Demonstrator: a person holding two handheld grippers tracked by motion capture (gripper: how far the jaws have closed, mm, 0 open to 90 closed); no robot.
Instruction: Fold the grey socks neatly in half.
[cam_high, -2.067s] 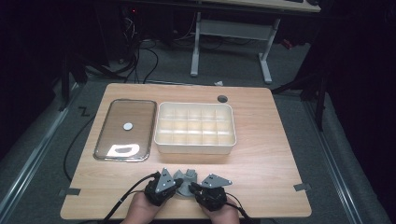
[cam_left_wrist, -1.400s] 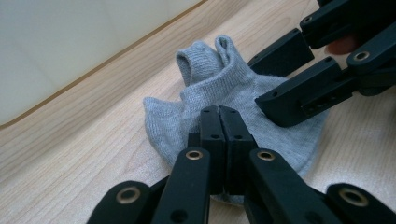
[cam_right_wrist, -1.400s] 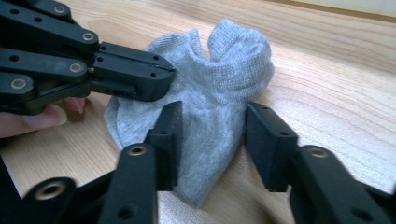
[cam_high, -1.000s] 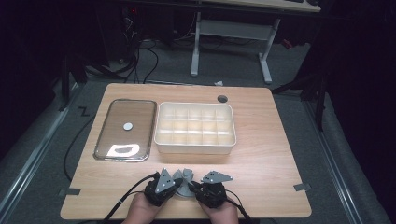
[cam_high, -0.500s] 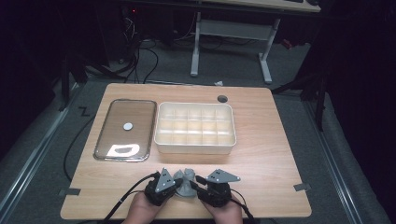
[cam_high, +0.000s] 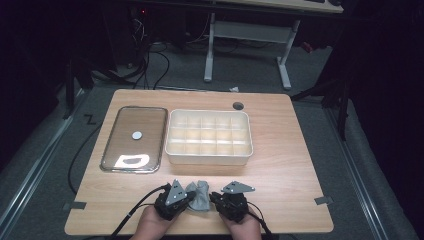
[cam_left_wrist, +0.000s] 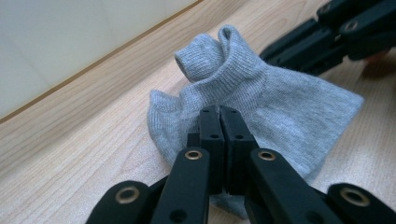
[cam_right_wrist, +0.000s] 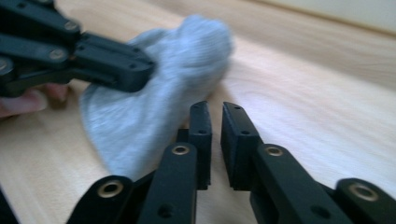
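Sock (cam_left_wrist: 261, 100) lies crumpled between both claws: left claw (cam_left_wrist: 219, 114) pinches it, right claw (cam_right_wrist: 215, 116) just closing beside it, empty.

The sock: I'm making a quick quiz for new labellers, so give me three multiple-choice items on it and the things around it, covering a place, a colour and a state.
1. Where is the sock?
A. In the box
B. On the table in front of the box, near the front edge
C. On the lid

2. What colour is the sock?
A. Grey
B. Red
C. Black

3. What state is the box in?
A. Shut under its lid
B. Open and full of socks
C. Open with empty compartments

Answers:
1 B: the sock lies bunched on the table, nearer the front edge than the box.
2 A: its ribbed cloth is plainly grey in the left gripper view.
3 C: the lid lies flat to the left of the box, and the compartments show bare.
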